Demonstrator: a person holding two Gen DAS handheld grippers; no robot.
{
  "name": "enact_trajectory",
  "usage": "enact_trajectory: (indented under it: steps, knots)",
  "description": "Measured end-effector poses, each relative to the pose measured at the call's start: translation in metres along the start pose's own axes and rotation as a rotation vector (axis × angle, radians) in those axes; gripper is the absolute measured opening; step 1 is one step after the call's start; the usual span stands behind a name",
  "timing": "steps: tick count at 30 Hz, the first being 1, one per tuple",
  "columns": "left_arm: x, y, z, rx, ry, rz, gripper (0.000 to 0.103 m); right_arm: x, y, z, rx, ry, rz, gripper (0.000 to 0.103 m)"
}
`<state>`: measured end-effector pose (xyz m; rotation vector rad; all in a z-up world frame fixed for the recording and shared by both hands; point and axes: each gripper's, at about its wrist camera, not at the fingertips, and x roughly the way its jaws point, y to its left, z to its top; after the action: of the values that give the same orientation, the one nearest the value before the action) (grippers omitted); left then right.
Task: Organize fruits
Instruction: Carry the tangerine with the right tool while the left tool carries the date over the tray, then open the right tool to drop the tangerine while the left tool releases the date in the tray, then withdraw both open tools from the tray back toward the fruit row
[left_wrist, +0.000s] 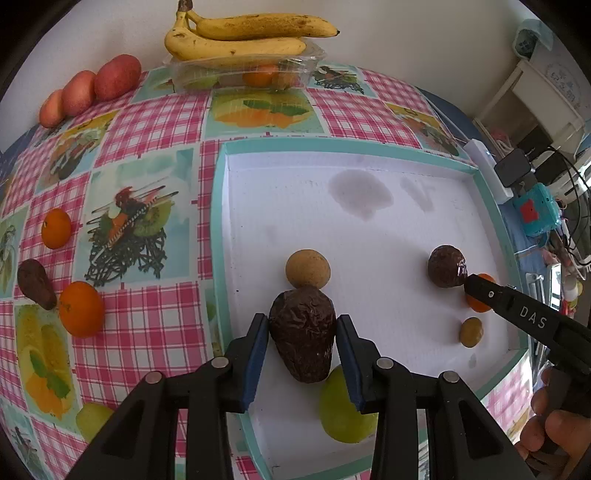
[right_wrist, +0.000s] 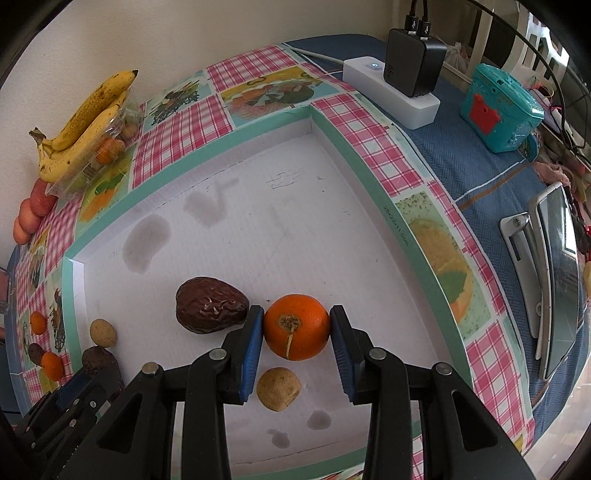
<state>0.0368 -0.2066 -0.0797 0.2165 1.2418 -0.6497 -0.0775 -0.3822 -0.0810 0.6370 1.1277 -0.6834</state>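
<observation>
My left gripper (left_wrist: 302, 332) is shut on a wrinkled dark avocado (left_wrist: 303, 336) over the white tray (left_wrist: 369, 229). A tan round fruit (left_wrist: 307, 268) lies just beyond it and a green fruit (left_wrist: 345, 410) lies below it. My right gripper (right_wrist: 296, 326) is shut on an orange (right_wrist: 296, 326) inside the tray (right_wrist: 258, 221). A second dark avocado (right_wrist: 210, 305) lies touching its left finger. A tan fruit (right_wrist: 279, 388) lies under the gripper. The right gripper's finger also shows in the left wrist view (left_wrist: 517, 306), next to that avocado (left_wrist: 447, 266).
On the checked tablecloth left of the tray lie two oranges (left_wrist: 81, 308), a dark avocado (left_wrist: 36, 284) and a green fruit (left_wrist: 92, 419). Bananas (left_wrist: 240, 35) rest on a clear plastic box at the back, with red fruits (left_wrist: 114, 77) beside it. A power strip (right_wrist: 391, 88), a teal toy (right_wrist: 498, 107) and a tablet (right_wrist: 554, 273) are on the right.
</observation>
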Motion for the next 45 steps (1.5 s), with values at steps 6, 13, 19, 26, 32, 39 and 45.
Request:
enact_trajectory:
  steps: [6, 13, 19, 26, 32, 39, 45]
  knots:
    - [0.0, 0.001, 0.0, 0.002, 0.003, 0.0, 0.041, 0.0, 0.0, 0.0, -0.001, 0.001, -0.001, 0.038]
    - [-0.006, -0.002, 0.002, 0.015, -0.01, -0.001, 0.044, -0.003, 0.0, 0.002, -0.006, -0.011, -0.006, 0.047]
    - [-0.023, -0.002, 0.004, 0.019, -0.042, -0.005, 0.05, -0.019, 0.002, 0.003, -0.021, -0.045, -0.011, 0.057]
    - [-0.05, 0.004, 0.007, -0.008, -0.106, 0.0, 0.062, -0.047, 0.012, 0.004, -0.055, -0.103, 0.001, 0.058]
    - [-0.067, 0.018, 0.008, -0.031, -0.14, 0.065, 0.073, -0.064, 0.02, 0.002, -0.085, -0.136, 0.009, 0.07]
    - [-0.065, 0.041, 0.007, -0.087, -0.138, 0.14, 0.09, -0.058, 0.026, -0.001, -0.111, -0.119, 0.009, 0.084]
    - [-0.064, 0.059, 0.005, -0.125, -0.146, 0.187, 0.103, -0.05, 0.03, -0.004, -0.123, -0.102, 0.021, 0.092]
